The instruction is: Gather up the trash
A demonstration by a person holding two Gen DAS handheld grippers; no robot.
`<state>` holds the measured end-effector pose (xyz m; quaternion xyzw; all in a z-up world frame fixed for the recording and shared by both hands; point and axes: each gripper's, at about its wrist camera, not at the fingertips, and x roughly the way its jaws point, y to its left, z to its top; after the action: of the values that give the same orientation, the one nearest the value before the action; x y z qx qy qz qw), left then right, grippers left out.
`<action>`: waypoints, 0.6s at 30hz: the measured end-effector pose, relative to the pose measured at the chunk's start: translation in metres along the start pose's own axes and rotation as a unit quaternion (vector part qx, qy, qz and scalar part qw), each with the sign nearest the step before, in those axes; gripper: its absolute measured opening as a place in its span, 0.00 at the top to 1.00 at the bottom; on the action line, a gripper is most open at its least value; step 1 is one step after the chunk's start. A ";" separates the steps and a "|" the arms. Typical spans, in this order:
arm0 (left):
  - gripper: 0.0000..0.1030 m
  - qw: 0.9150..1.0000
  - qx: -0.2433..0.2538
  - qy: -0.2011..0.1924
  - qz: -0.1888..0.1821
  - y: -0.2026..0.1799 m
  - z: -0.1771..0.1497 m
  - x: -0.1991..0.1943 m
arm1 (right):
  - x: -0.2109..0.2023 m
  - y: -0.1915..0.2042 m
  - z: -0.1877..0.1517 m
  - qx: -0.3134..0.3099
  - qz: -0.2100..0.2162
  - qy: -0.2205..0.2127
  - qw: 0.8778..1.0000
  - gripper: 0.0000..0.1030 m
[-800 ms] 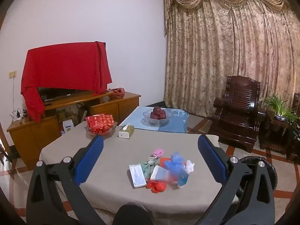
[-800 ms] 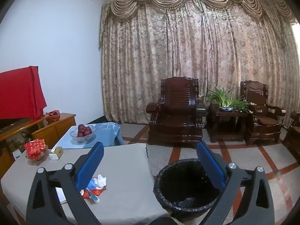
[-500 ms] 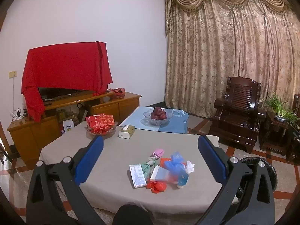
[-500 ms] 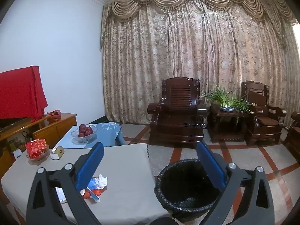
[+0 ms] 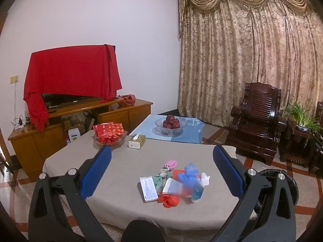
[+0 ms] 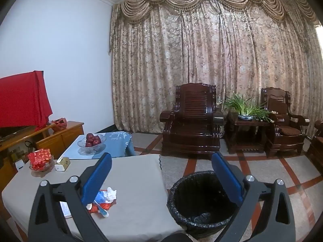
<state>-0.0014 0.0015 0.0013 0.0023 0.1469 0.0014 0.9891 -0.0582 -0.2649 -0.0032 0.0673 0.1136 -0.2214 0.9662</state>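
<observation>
Left gripper [image 5: 161, 161] jaws spread wide, nothing between them, held above the near edge of the grey-covered table [image 5: 121, 161]. Right gripper [image 6: 161, 167] also spread wide and empty, off the table's right side, over the black-lined trash bin [image 6: 199, 203] on the floor just beside the table. Trash pile [image 5: 173, 181] sits on the near-right part of the table, all pieces touching or overlapping: white printed card [image 5: 148, 188] on the left, red crumpled wrapper [image 5: 168, 200] nearest, blue-capped tube [image 5: 196, 193], blue plastic bag [image 5: 188, 173], white crumpled tissue [image 5: 204, 178], greenish scrap [image 5: 159, 179], pink mask [image 5: 171, 163] at the far side; a flat packet in the middle is blurred, can't tell what it is. Farther back on the table: tissue box [image 5: 137, 141] and, just left of it, a glass dish with red packets [image 5: 110, 134]. Beyond that, low table with blue cloth [image 5: 181, 133] carrying a glass bowl of red apples [image 5: 171, 122]. Far left, wooden TV cabinet [image 5: 80, 125], TV draped in red cloth [image 5: 70, 74]. Far right, dark wooden armchair [image 5: 258, 117], potted plant [image 5: 302, 119], gold curtains [image 5: 252, 60] behind.
</observation>
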 end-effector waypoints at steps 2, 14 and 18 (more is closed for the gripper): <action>0.05 1.000 0.000 0.000 0.000 0.000 0.000 0.000 | 0.000 0.000 0.000 0.000 0.000 0.001 1.000 0.06; 0.05 1.000 0.000 0.000 0.000 0.001 0.001 -0.005 | -0.002 0.004 -0.001 -0.001 0.001 0.001 1.000 0.06; 0.05 1.000 -0.001 -0.002 0.001 0.000 0.000 -0.005 | -0.001 0.004 0.000 -0.001 0.002 0.000 1.000 0.06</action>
<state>-0.0064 0.0019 0.0033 0.0018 0.1453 0.0023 0.9894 -0.0573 -0.2608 -0.0031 0.0666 0.1137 -0.2198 0.9666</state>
